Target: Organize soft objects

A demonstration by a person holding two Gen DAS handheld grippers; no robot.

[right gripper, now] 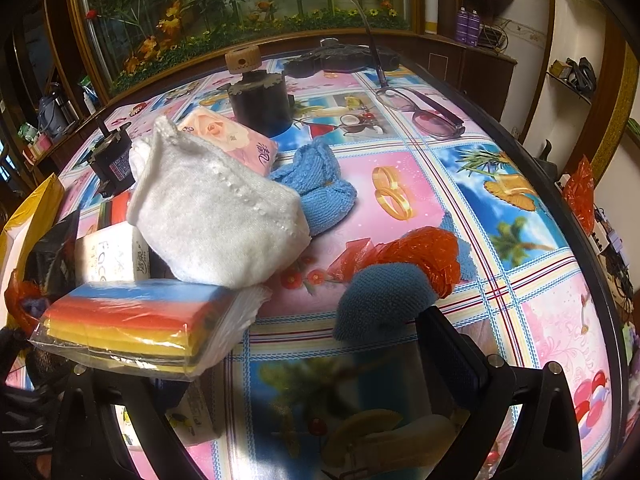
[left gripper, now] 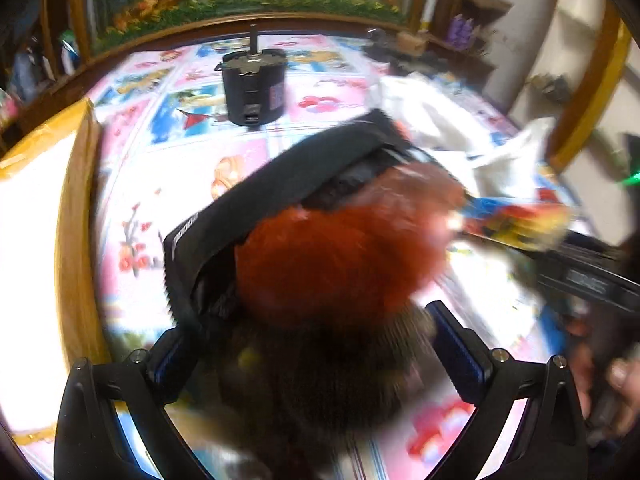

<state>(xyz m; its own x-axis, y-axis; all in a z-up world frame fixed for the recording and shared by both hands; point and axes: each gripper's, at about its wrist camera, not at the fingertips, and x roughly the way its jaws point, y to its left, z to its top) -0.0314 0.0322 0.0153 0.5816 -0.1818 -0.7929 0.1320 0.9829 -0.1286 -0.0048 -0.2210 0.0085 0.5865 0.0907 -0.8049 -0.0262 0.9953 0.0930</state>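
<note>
While the left wrist view is badly smeared by motion, we can still make out the left gripper closed around a dark furry bundle topped with red-orange mesh, which fills the gap between the fingers. A black pouch lies just beyond it, toward 11 o'clock, its long axis running from 7 to 1 o'clock; whether the bundle is already inside its mouth we cannot say for sure, though it looks to be at the opening.

From the right wrist view, the right gripper hangs spread wide, holding nothing. A rainbow sponge pack sits at its 10 o'clock, nearly over the left finger, with a white knitted cloth resting on top of it. A dark blue cloth with orange mesh touches the right finger at 1 o'clock. Further off at 12 lie a light blue knitted piece and a pink tissue pack, on the patterned tablecloth.

We judge the right claw nearer the loose pile; the dark blue cloth is its closest pick, lying crosswise to the fingers.
</note>
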